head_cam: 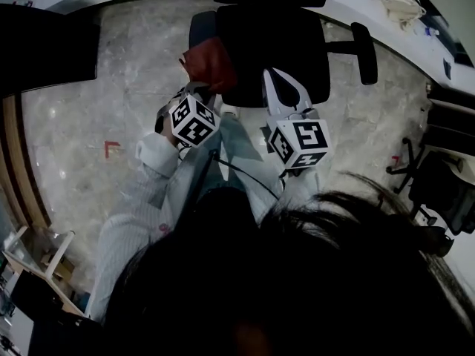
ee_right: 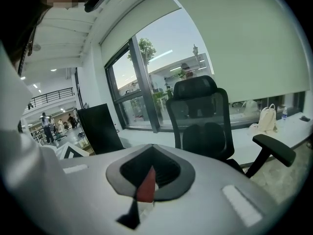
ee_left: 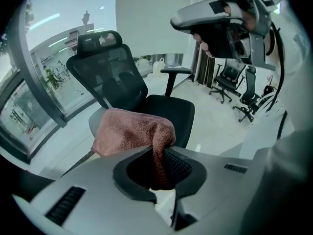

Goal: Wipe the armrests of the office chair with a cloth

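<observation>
Left gripper [ee_left: 161, 163] fingers clenched on cloth [ee_left: 129, 131], bunched mid-frame, seemingly on chair's [ee_left: 166, 109] near armrest. Right gripper [ee_right: 146, 177] fingers closed, look empty. Risk: only an edge is pinched, so a wipe could drag cloth free

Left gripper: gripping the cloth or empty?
Left gripper is shut on the cloth: its own view shows a reddish fold pinched between the jaws.

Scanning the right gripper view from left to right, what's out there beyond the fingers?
black panel → office chair → white bag → bottle
</observation>
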Available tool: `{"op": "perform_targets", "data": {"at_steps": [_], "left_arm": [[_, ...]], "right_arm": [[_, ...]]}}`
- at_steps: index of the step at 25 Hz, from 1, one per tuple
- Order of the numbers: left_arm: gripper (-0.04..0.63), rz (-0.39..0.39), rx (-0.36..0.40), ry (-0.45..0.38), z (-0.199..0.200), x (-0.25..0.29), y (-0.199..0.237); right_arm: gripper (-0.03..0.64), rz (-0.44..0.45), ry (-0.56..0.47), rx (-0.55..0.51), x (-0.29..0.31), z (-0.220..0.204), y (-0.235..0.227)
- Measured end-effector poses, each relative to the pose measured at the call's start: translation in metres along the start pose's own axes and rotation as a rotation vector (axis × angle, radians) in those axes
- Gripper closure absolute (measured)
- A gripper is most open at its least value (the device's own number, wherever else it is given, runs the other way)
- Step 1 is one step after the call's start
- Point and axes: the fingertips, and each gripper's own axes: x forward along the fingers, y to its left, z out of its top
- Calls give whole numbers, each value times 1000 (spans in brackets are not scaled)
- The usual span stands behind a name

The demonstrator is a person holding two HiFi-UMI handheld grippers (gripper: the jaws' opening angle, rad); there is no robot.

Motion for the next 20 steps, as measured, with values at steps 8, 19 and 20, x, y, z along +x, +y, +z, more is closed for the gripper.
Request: {"op": "perform_targets", "data": {"at_steps": [8,19,20], "left_arm": [[563,35,-114,-54,-4,-7,43],[563,123,-151,-31,48,43,149],[563,133,-154,-24,53,46,153]], "right_arm": [[615,-1,23,13,2,-8,0],[615,-77,53,57,9,-21,-30],[615,-81,52,60,8,-21,-33]]}}
